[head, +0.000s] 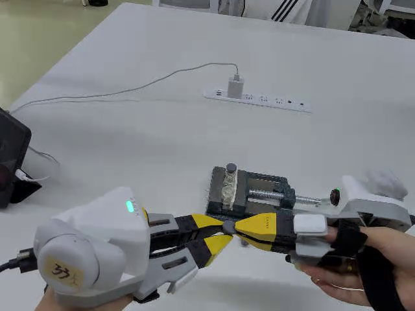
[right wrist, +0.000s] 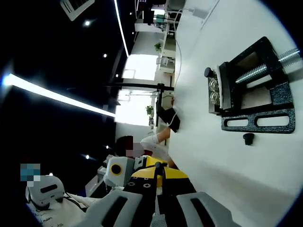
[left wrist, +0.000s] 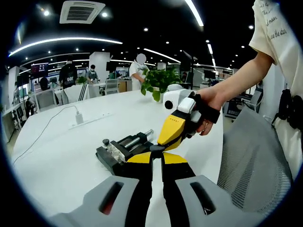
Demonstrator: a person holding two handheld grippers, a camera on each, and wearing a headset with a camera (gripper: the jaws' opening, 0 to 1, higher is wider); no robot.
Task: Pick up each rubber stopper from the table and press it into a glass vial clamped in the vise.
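A black vise [head: 249, 194] stands on the white table and clamps glass vials [head: 229, 188]. One vial carries a dark stopper [head: 231, 168]. The same vise [right wrist: 255, 94] and its vials [right wrist: 214, 90] also appear in the right gripper view. In front of the vise my two grippers meet tip to tip. My left gripper [head: 227, 231] comes from the lower left, shut on a small dark rubber stopper [left wrist: 156, 148]. My right gripper [head: 235, 228] comes from the right with its jaws together, its tip against that stopper. A loose stopper [right wrist: 247, 138] lies beside the vise base.
A white power strip [head: 259, 99] with a plugged charger and cable lies farther back on the table. A dark device [head: 10, 162] stands at the left edge. A mesh chair back [left wrist: 255, 161] is to the right of the table.
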